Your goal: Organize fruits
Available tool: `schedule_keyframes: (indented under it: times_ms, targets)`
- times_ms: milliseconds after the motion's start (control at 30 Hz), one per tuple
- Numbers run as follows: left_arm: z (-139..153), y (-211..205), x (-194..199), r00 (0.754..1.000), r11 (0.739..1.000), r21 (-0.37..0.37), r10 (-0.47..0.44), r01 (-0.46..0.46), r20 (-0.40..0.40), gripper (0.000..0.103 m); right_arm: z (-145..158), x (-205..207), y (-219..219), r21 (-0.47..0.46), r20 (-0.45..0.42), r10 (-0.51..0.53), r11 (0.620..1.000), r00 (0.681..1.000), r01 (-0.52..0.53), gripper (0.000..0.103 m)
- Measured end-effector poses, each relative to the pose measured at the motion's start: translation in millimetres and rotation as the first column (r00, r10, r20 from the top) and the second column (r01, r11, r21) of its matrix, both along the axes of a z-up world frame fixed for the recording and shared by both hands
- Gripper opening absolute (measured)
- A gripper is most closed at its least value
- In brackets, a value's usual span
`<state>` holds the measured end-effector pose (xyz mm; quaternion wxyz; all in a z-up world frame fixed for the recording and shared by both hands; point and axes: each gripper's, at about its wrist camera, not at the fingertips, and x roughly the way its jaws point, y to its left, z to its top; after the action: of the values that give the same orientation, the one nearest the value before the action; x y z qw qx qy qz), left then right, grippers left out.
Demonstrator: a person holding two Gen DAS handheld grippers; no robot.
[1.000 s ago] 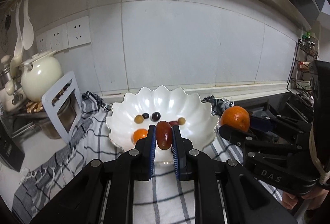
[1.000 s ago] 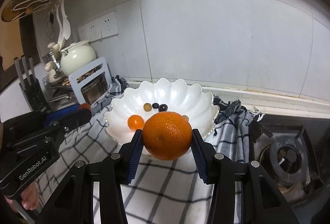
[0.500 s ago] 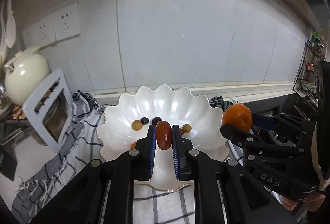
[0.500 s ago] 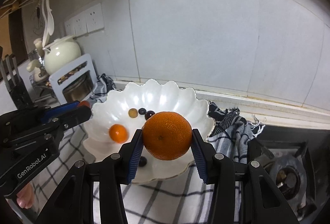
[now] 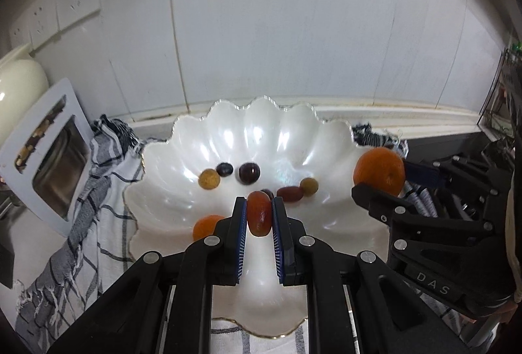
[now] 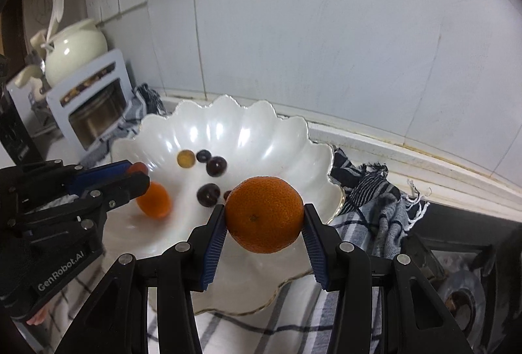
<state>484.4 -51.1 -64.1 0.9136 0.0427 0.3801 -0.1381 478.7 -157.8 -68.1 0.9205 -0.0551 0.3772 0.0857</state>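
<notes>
A white scalloped bowl (image 5: 261, 139) (image 6: 254, 132) stands on a checked cloth and holds a small orange fruit (image 5: 204, 225) (image 6: 155, 200) and several grapes. My left gripper (image 5: 259, 212) is shut on a red oblong grape (image 5: 258, 217) and holds it over the bowl's near part; it also shows in the right wrist view (image 6: 130, 173). My right gripper (image 6: 264, 217) is shut on a large orange (image 6: 264, 213) just above the bowl's right side; the orange also shows in the left wrist view (image 5: 380, 171).
A checked cloth (image 5: 91, 191) (image 6: 375, 207) lies under the bowl. A white rack with a metal pot (image 6: 94, 106) and a cream teapot (image 6: 75, 51) stand at the left. A gas hob (image 6: 463, 288) is at the right. The tiled wall is close behind.
Both grippers have moved forward toward the wall with their fruits and now hang over the bowl. The small orange fruit in the bowl looks blurred in the right wrist view.
</notes>
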Motion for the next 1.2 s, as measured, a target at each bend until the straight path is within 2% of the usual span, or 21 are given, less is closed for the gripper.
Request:
schedule_keyframes:
  times_ms: [200, 267, 300, 333, 400, 433, 633, 733, 800, 967, 1033, 1200]
  targets:
    - [-17.0, 0.0, 12.4, 0.998, 1.000, -0.002, 0.001, -0.001, -0.061, 0.019, -13.7, 14.5, 0.6, -0.023, -0.041, 0.012, 1.000, 0.999, -0.013, 0.048]
    - [-19.9, -0.2, 13.9, 0.997, 1.000, 0.005, 0.003, -0.002, -0.072, 0.032, -17.2, 18.7, -1.0, -0.015, -0.056, 0.009, 1.000, 0.998, -0.009, 0.048]
    - [-19.9, 0.6, 13.7, 0.997, 1.000, 0.007, 0.006, -0.006, -0.071, 0.044, -19.5, 21.0, -1.9, -0.010, -0.067, 0.007, 1.000, 0.998, -0.008, 0.049]
    - [-19.5, 1.9, 12.4, 0.998, 1.000, 0.013, 0.016, -0.016, -0.063, 0.048, -20.7, 22.1, -2.6, -0.006, -0.074, 0.003, 1.000, 0.997, -0.004, 0.049]
    - [-17.6, 4.3, 9.4, 0.998, 0.999, 0.028, 0.029, -0.028, -0.049, 0.049, -20.5, 21.5, -3.8, -0.008, -0.066, -0.004, 1.000, 0.998, 0.004, 0.060]
    - [-16.6, 5.7, 8.2, 0.998, 0.999, 0.032, 0.033, -0.032, -0.047, 0.052, -19.3, 20.3, -3.9, -0.011, -0.055, -0.011, 1.000, 0.998, 0.010, 0.061]
    - [-1.9, 19.6, -9.7, 0.996, 0.993, 0.075, 0.094, -0.095, 0.011, 0.065, -8.9, 3.2, -10.0, -0.012, -0.008, -0.060, 0.998, 0.998, 0.060, 0.063]
    - [9.8, 26.2, -26.1, 0.993, 0.990, 0.080, 0.108, -0.113, 0.055, 0.071, 0.0, -17.1, -12.0, -0.007, 0.029, -0.091, 0.996, 0.995, 0.092, 0.064]
    - [18.5, 30.5, -39.2, 0.990, 0.989, 0.081, 0.115, -0.122, 0.085, 0.075, 5.9, -30.7, -12.3, -0.007, 0.056, -0.111, 0.994, 0.992, 0.111, 0.070]
    - [41.5, 39.5, -80.6, 0.976, 0.985, 0.100, 0.119, -0.139, 0.181, 0.085, 28.6, -78.4, -11.9, 0.016, 0.148, -0.169, 0.986, 0.974, 0.168, 0.077]
    - [49.1, 42.7, -97.2, 0.971, 0.986, 0.088, 0.119, -0.139, 0.205, 0.091, 35.6, -94.6, -11.2, 0.024, 0.179, -0.189, 0.982, 0.966, 0.188, 0.080]
    - [66.5, 49.4, -138.3, 0.958, 0.986, 0.051, 0.140, -0.158, 0.250, 0.098, 55.0, -139.6, -7.5, 0.018, 0.249, -0.220, 0.975, 0.943, 0.223, 0.083]
